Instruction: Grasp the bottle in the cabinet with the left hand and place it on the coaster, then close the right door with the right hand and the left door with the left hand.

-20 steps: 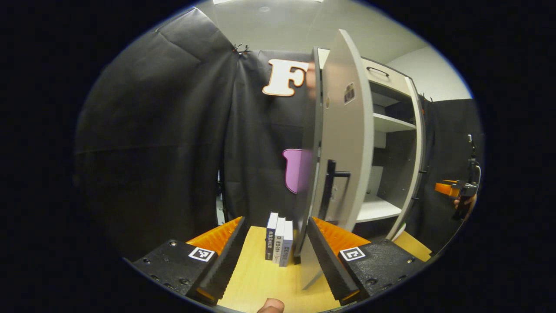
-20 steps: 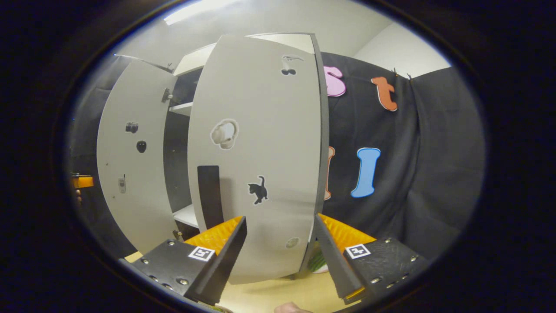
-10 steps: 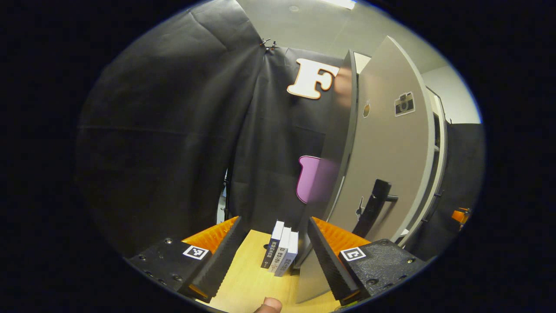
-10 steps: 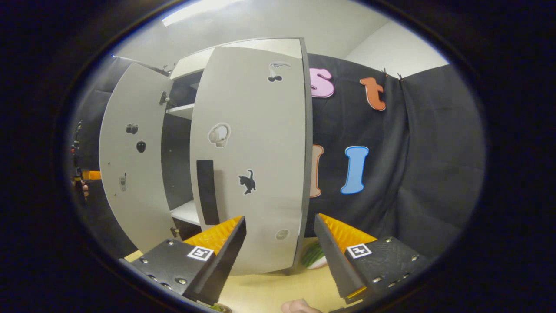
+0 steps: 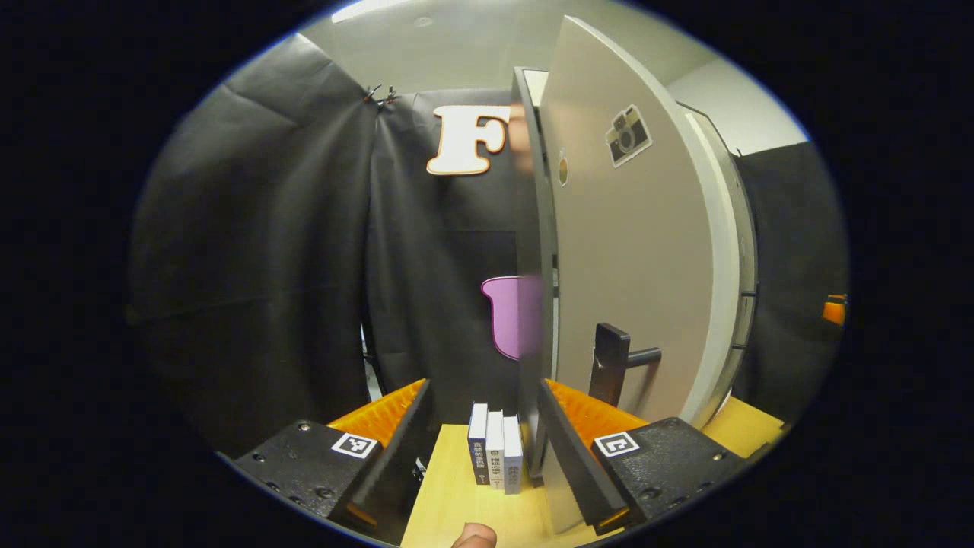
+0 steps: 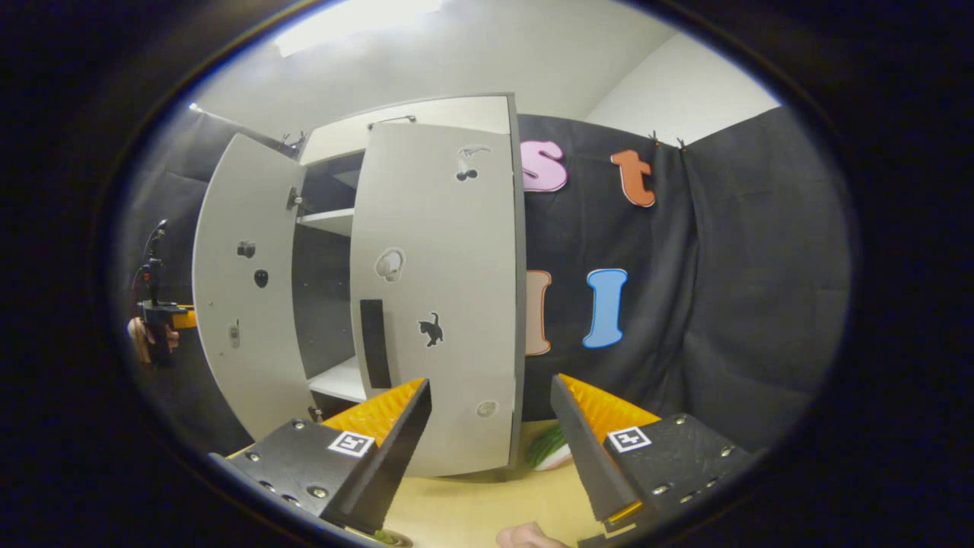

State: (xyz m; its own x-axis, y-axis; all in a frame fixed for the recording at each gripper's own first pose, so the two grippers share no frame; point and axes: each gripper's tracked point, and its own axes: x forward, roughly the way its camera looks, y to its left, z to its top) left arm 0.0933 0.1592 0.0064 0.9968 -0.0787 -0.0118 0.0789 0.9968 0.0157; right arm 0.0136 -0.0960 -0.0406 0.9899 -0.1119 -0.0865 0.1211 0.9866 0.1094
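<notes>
Both claws stand wide open and empty: left claw [image 5: 483,445] straddles the left door [image 5: 631,251] edge to push it; right claw [image 6: 491,449] faces the right door [image 6: 437,304], nearly shut. I cannot see the bottle.

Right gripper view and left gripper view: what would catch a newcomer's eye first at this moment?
In the right gripper view, the pale cabinet dominates: its right door looks nearly shut, while the left door stands ajar, showing shelves in the gap. In the left gripper view, the left gripper is open, close to that door's edge, near its black handle, with three upright books on the wooden table between its fingers.
</notes>
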